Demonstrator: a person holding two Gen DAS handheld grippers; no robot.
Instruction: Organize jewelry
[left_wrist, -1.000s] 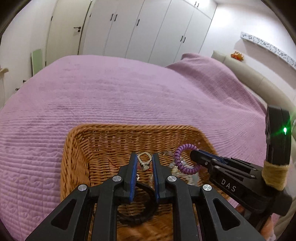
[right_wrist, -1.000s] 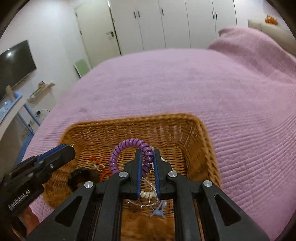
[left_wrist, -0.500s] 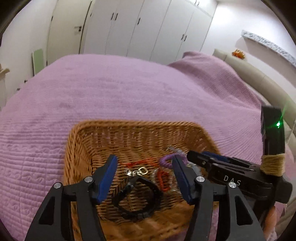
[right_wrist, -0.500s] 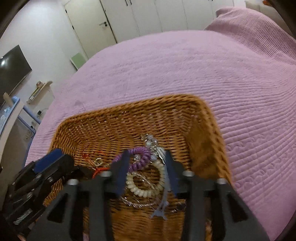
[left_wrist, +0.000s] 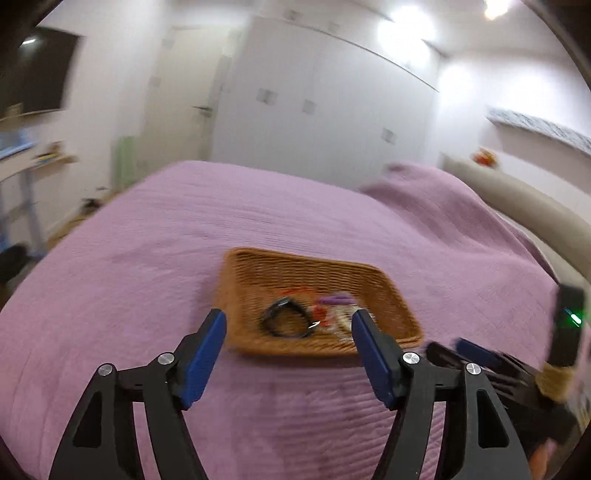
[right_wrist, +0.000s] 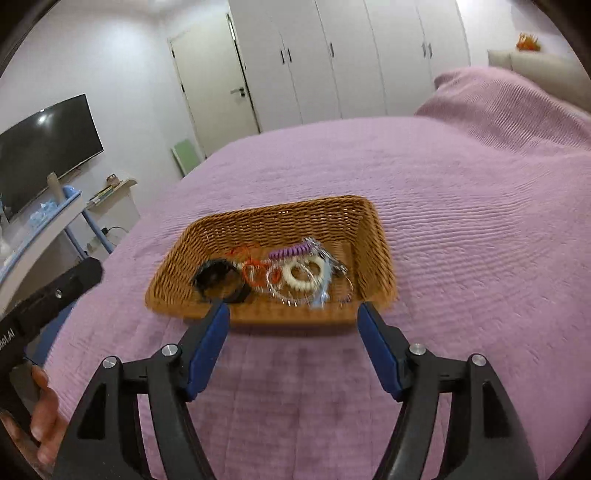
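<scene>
The jewelry lies heaped toward the near end of the wicker basket (right_wrist: 258, 225), which sits on the purple bedspread (right_wrist: 461, 221): a black bracelet (right_wrist: 221, 282) at the left, an orange cord (right_wrist: 255, 269), a purple spiral band (right_wrist: 290, 251) and a cream spiral band (right_wrist: 304, 275), with thin silvery chains too tangled to separate. Gathering everything in one container looks like the point of the tidying. The right gripper (right_wrist: 293, 341) and left gripper (left_wrist: 288, 345) both hang short of the basket's near rim with jaws spread wide and nothing between them. A second ago each was down inside the basket, clamped, the right on the purple band and the left at a small metal clasp; half a second ago both had let go. Now both have pulled back and up, so the whole basket shows, pieces left inside.
</scene>
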